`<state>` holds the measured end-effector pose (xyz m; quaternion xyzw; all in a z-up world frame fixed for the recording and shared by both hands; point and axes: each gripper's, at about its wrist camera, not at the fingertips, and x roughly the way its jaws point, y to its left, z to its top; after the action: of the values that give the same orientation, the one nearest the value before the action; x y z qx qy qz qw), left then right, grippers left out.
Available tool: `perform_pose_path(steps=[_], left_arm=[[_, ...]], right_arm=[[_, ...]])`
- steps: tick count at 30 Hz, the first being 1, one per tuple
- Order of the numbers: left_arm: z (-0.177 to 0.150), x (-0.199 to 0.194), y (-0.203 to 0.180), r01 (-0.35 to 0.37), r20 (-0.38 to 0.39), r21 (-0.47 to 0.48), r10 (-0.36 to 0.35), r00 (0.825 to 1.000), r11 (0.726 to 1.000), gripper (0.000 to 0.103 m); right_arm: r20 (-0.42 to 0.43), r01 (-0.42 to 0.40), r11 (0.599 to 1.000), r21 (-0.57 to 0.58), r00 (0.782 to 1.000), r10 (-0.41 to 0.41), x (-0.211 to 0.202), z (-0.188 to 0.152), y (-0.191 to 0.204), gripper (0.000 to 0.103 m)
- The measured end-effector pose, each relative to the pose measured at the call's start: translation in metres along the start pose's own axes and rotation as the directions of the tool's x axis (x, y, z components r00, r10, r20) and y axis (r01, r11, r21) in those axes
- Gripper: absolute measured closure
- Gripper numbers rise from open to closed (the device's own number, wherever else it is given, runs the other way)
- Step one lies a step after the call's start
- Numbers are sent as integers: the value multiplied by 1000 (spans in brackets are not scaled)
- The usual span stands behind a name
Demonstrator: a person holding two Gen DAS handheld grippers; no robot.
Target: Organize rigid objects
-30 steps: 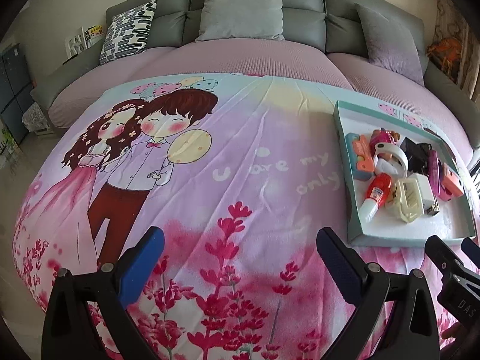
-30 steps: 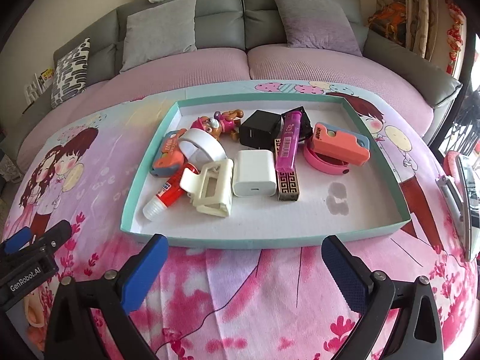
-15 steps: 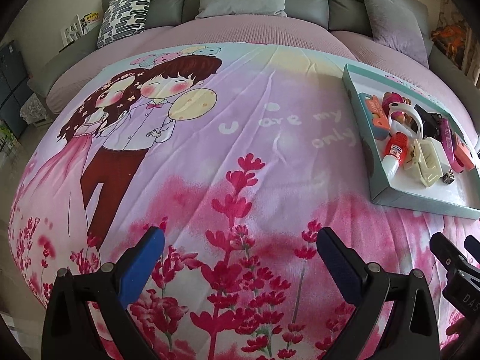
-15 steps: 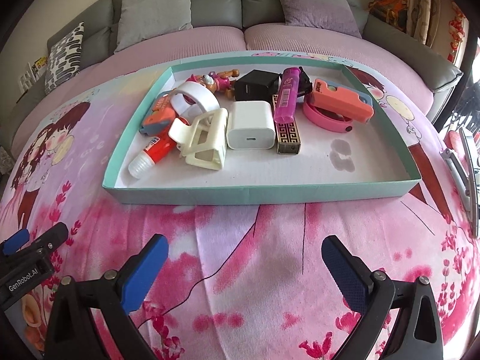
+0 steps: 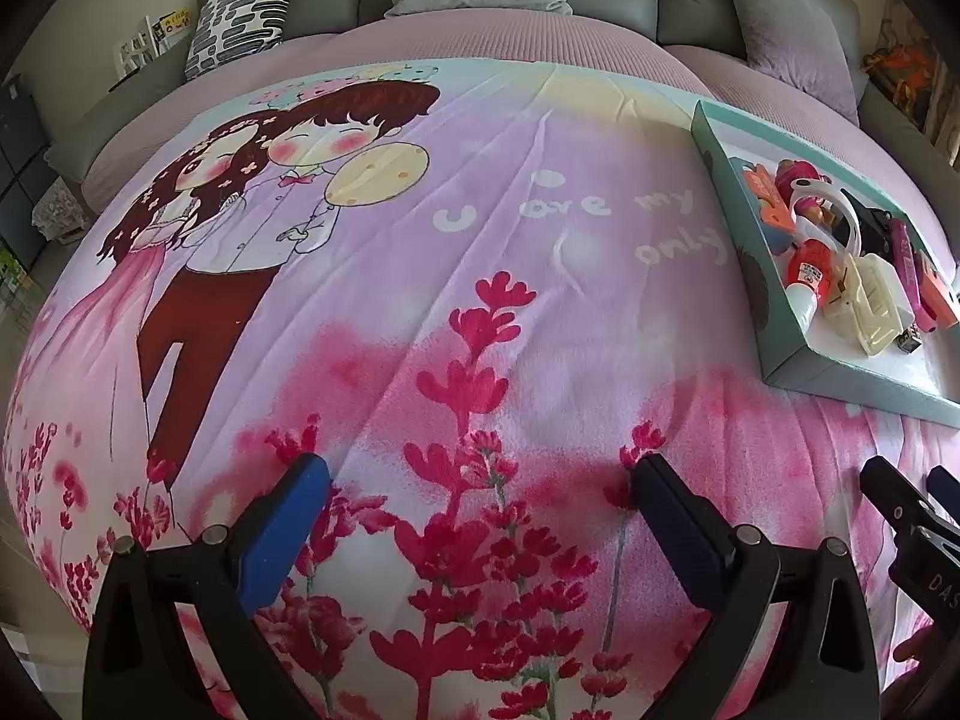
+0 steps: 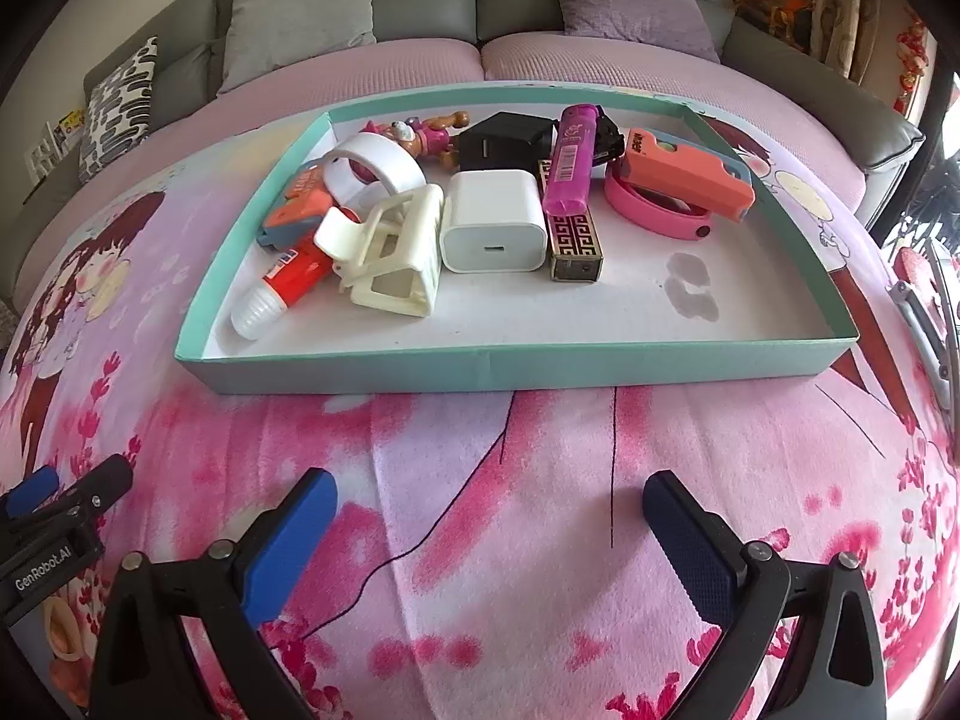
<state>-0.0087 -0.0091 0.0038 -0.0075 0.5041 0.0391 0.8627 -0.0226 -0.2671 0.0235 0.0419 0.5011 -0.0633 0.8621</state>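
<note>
A shallow teal tray [image 6: 516, 365] lies on the printed bedspread and holds several small rigid items: a white charger [image 6: 492, 221], a cream hair clip [image 6: 393, 252], a red glue tube [image 6: 282, 285], a purple tube [image 6: 573, 159], an orange case [image 6: 690, 174] and a black adapter [image 6: 504, 141]. My right gripper [image 6: 489, 525] stands open low over the cloth, short of the tray's near wall. My left gripper [image 5: 477, 504] is open too, over the flower print, with the tray [image 5: 852, 387] off to its right.
A pink bedspread [image 5: 420, 276] with a cartoon couple covers the round surface. Grey cushions [image 6: 300, 18] and a patterned pillow [image 5: 240, 6] line the sofa back behind it. A metal rail [image 6: 924, 324] runs at the right edge.
Both grippers have dropped lower toward the bedspread and drawn nearer to it, so the tray looks larger and flatter. Their fingers stay spread, and the tray's contents have not moved.
</note>
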Motion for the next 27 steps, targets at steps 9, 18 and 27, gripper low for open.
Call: perform_pose_path(steps=[9, 18, 27], left_arm=[[-1, 3, 0, 5, 7, 7, -5, 1000, 1000, 2], [-4, 1, -1, 10, 33, 9, -11, 999, 1000, 1], [-5, 1, 1, 25, 47, -4, -25, 999, 1000, 0]], right_arm=[[-6, 8, 1000, 1, 1000, -8, 4, -1, 1, 0], [-16, 18, 1000, -5, 1000, -19, 8, -1, 3, 0], [-15, 24, 1000, -10, 1000, -24, 8, -2, 4, 0]])
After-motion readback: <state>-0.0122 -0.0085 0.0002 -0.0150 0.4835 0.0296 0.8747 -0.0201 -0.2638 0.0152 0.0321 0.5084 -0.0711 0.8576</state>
